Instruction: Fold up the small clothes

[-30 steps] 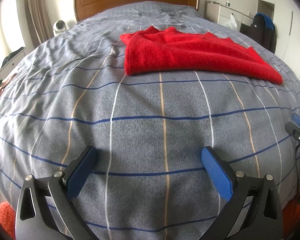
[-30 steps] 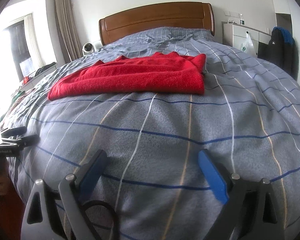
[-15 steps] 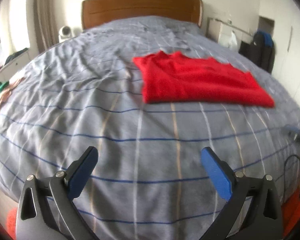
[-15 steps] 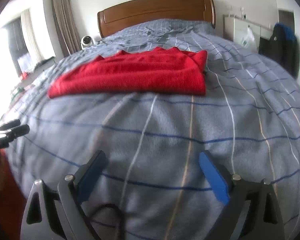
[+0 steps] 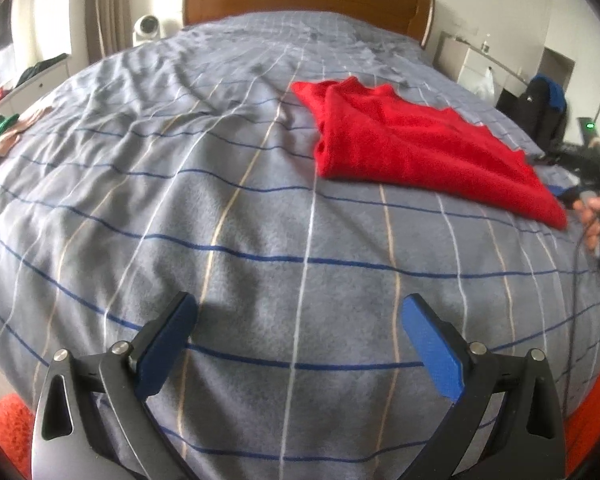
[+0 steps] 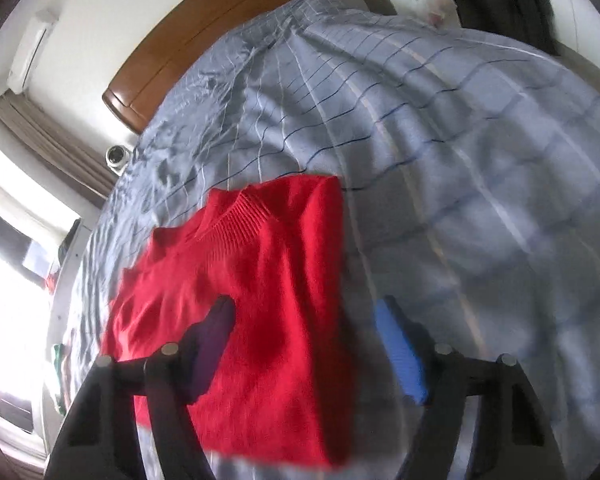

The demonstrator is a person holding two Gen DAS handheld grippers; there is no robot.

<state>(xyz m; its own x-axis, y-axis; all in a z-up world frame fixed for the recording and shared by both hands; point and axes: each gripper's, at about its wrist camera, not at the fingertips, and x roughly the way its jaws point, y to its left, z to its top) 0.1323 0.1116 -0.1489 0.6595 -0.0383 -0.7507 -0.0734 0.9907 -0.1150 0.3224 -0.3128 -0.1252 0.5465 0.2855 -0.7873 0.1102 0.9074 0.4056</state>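
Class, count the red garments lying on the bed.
1: a red sweater, partly folded, on the grey checked bedspread, towards its right side in the left wrist view. Others may lie out of view.

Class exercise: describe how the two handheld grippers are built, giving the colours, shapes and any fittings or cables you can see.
Left gripper: black angular linkage arms with triangular cut-outs, silver pivot pins, two flat rectangular blue pads. Right gripper: the same black frame, silver pins and blue pads, blurred here. In the left view a thin dark cable hangs by the person's hand at the right edge.
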